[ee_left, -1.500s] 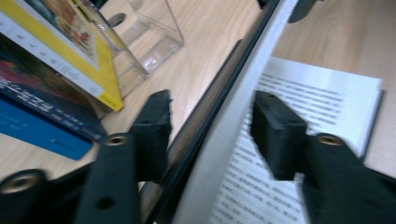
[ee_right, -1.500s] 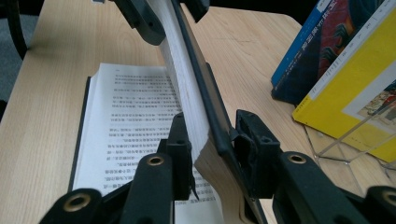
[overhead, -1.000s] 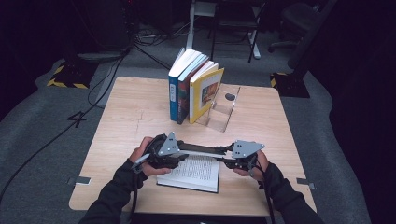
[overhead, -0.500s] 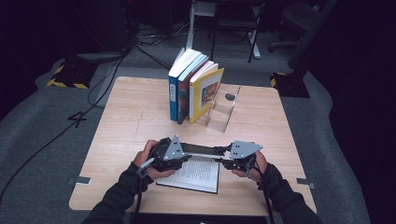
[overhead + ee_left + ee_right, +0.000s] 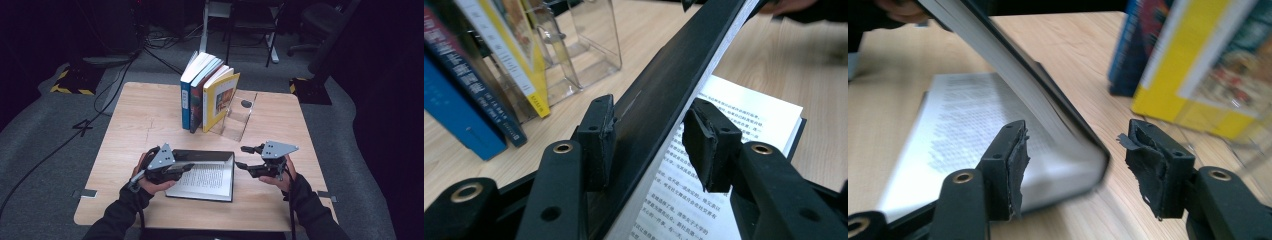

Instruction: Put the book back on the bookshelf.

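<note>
On the counter (image 5: 130, 115), high view, an open book (image 5: 205, 177) lies near the front edge, right claw (image 5: 242, 157) apart beside it; left gripper view, left claw (image 5: 649, 145) straddles the raised black cover (image 5: 664, 95), contact unclear; right gripper view, pads (image 5: 1015, 165) apart around the book's corner.

A: We see a light wood-grain table (image 5: 125, 125). The open book (image 5: 205, 177) has a black cover and white pages with black print.

B: Agreed. Of the standing books, we get a blue book (image 5: 186, 102), a dark book (image 5: 197, 107) with a red-patterned spine, and a yellow book (image 5: 220, 100) with a white band and an orange picture.

A: The stand (image 5: 240, 117) is clear plastic. Left gripper (image 5: 185, 167) and right gripper (image 5: 240, 156) both have black jaws, grey top plates and brass-coloured rivets.

B: The pads (image 5: 1015, 165) are black and frayed. We read the sleeves (image 5: 120, 217) as black. The floor (image 5: 45, 140) is grey with a yellow-black hazard stripe (image 5: 70, 90) on it.
</note>
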Motion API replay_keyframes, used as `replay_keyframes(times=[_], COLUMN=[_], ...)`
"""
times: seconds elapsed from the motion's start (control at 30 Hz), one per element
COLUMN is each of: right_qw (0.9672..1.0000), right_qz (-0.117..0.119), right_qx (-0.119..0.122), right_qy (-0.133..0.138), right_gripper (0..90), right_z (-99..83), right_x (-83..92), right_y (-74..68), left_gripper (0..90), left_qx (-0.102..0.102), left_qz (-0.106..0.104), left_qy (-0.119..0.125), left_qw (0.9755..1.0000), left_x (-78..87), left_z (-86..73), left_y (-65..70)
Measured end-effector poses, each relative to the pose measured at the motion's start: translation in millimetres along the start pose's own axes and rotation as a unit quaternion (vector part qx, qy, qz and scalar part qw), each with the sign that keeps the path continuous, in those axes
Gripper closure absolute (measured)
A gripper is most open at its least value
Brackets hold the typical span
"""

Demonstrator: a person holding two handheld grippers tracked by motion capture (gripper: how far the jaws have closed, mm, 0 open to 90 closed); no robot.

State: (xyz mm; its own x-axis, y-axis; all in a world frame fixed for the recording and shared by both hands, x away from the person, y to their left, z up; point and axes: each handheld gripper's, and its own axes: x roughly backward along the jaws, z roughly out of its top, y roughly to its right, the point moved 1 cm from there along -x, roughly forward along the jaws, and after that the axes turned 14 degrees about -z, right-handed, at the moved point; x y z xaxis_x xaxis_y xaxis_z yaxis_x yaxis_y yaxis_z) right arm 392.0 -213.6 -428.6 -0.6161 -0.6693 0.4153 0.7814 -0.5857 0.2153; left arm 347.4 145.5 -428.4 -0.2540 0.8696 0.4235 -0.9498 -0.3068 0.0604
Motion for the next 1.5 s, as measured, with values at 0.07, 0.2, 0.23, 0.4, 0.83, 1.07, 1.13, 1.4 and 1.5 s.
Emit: replay_keyframes(times=[0.07,0.2,0.23,0.4,0.83,1.07,1.13,1.4,1.5], right_qw=[0.9999,0.9988,0.9983,0.9964,0.9957,0.9957,0.9957,0.9960,0.9965], right_qz=[-0.004,-0.009,-0.003,0.023,0.055,0.046,0.044,0.036,0.035], right_qx=[-0.013,-0.018,-0.027,-0.031,-0.075,-0.079,-0.080,-0.068,-0.057], right_qy=[-0.010,-0.045,-0.052,-0.076,-0.004,0.016,0.019,0.045,0.050], right_gripper=[41.7,41.1,40.5,36.8,44.0,49.1,50.5,53.1,53.1], right_z=[-6.1,-21.1,-25.6,-34.9,-30.8,-25.1,-24.2,-4.5,3.9], right_x=[-2.8,-17.1,-21.2,-41.4,-38.3,-35.3,-35.4,-27.0,-26.2], right_y=[4.6,7.5,7.3,-8.0,-22.7,-29.0,-29.1,-31.1,-32.4], left_gripper=[56.6,56.5,56.5,56.2,53.5,50.5,48.8,47.3,45.6], left_qx=[0.012,0.027,0.029,0.032,0.024,0.006,0.003,-0.002,-0.003], left_qz=[-0.006,-0.011,-0.013,-0.020,-0.018,-0.007,-0.010,0.004,0.005], left_qy=[0.014,0.043,0.048,0.062,0.054,0.025,0.018,-0.010,-0.020], left_qw=[0.9998,0.9987,0.9984,0.9973,0.9981,0.9997,0.9998,0.9999,0.9998], left_x=[5.0,14.3,15.8,18.6,19.9,18.7,17.8,9.6,5.7], left_z=[-3.8,-11.8,-13.8,-20.2,-23.4,-26.2,-26.8,-29.4,-29.9], left_y=[-2.4,-7.5,-8.2,-7.9,-3.3,6.0,7.4,14.5,15.2])
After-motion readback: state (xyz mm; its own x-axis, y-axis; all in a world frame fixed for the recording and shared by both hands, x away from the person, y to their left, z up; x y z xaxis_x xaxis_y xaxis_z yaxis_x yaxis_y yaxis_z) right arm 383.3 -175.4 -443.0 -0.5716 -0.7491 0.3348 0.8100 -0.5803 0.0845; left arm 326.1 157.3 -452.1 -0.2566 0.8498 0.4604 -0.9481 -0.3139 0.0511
